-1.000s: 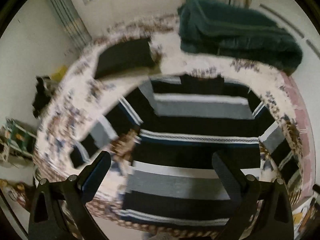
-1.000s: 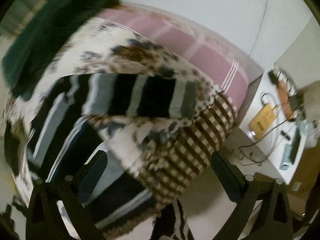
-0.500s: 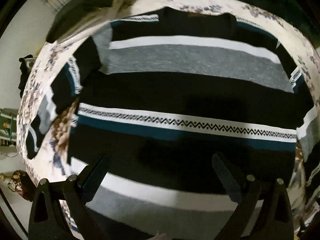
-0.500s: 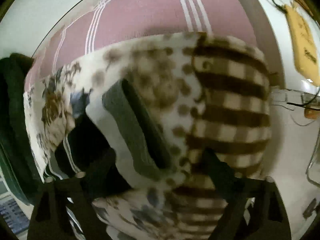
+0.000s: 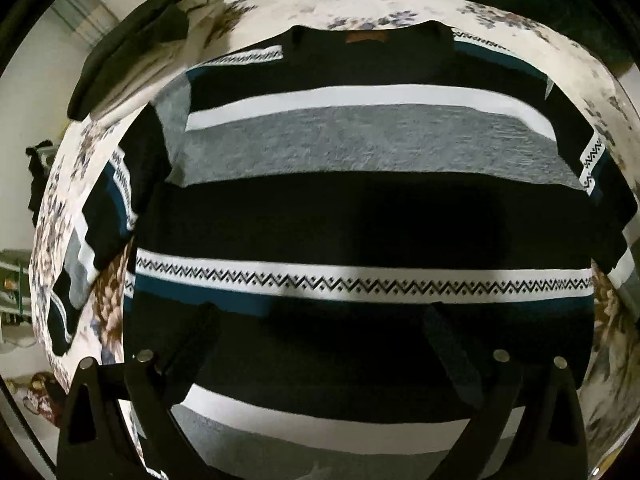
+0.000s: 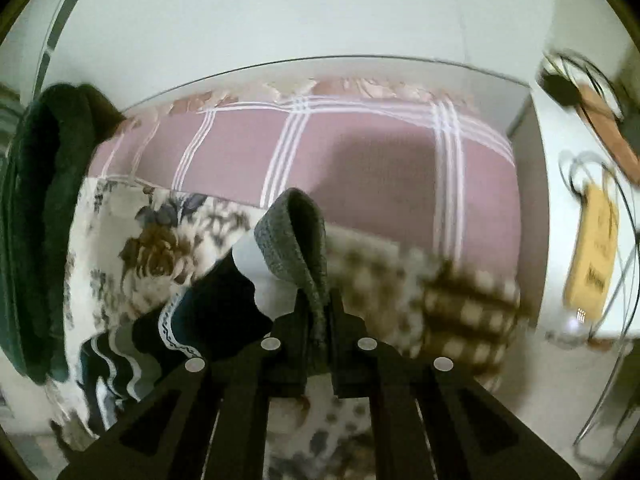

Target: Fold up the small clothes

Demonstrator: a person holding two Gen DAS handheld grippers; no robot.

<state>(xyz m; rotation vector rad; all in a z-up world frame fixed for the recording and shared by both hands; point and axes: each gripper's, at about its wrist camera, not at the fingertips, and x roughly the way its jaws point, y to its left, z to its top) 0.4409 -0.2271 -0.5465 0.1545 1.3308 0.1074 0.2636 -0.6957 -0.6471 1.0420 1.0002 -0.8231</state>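
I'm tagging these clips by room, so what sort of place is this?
Most likely a bedroom: a striped sweater lies on a floral bedspread over a pink checked sheet, with a green blanket bundled beside.

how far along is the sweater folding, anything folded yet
Barely begun. Done: the striped sweater is spread flat on the floral blanket, with no fold in its body yet. In hand: the right tongs have just closed on the sleeve's grey cuff, which loops up between the jaws. The left tongs hover open over the lower body. Left: both sleeves in, then the body folded.
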